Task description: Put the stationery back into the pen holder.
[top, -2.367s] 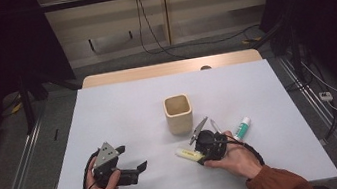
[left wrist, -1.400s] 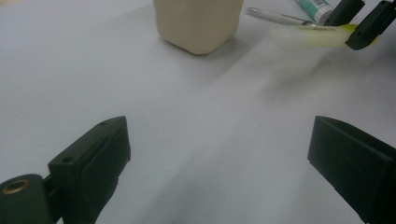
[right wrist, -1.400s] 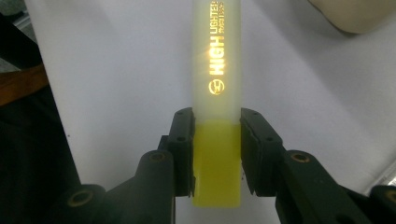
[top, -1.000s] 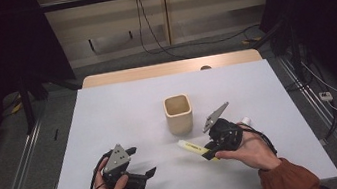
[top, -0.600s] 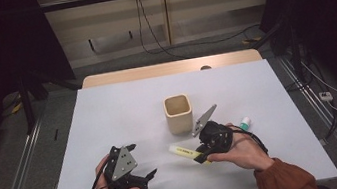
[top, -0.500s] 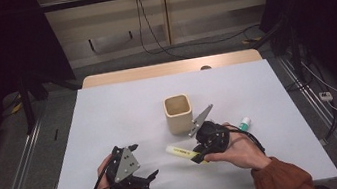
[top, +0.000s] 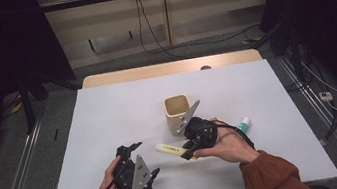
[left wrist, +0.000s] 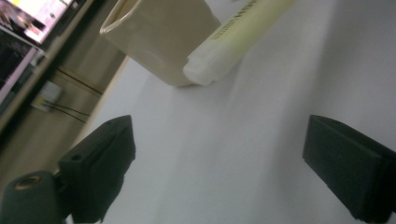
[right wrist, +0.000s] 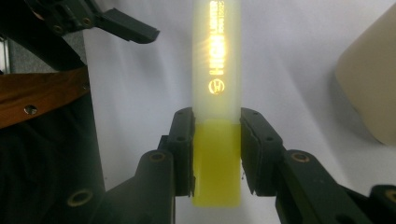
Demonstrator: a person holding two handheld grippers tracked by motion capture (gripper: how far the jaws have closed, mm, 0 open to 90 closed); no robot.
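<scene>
Highlighter point(top: 172, 150) shifted left — right claw point(top: 187, 152) clamped

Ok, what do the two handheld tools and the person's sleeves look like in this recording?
Both tools are black. The left tool and right tool each carry a grey three-cornered plate and trail a black cable. Their jaws are blocky black pads with visible screws. The sleeves are rust-orange.

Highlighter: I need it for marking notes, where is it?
The highlighter is clamped in the right gripper, just in front of the beige cup at the table's middle.
</scene>
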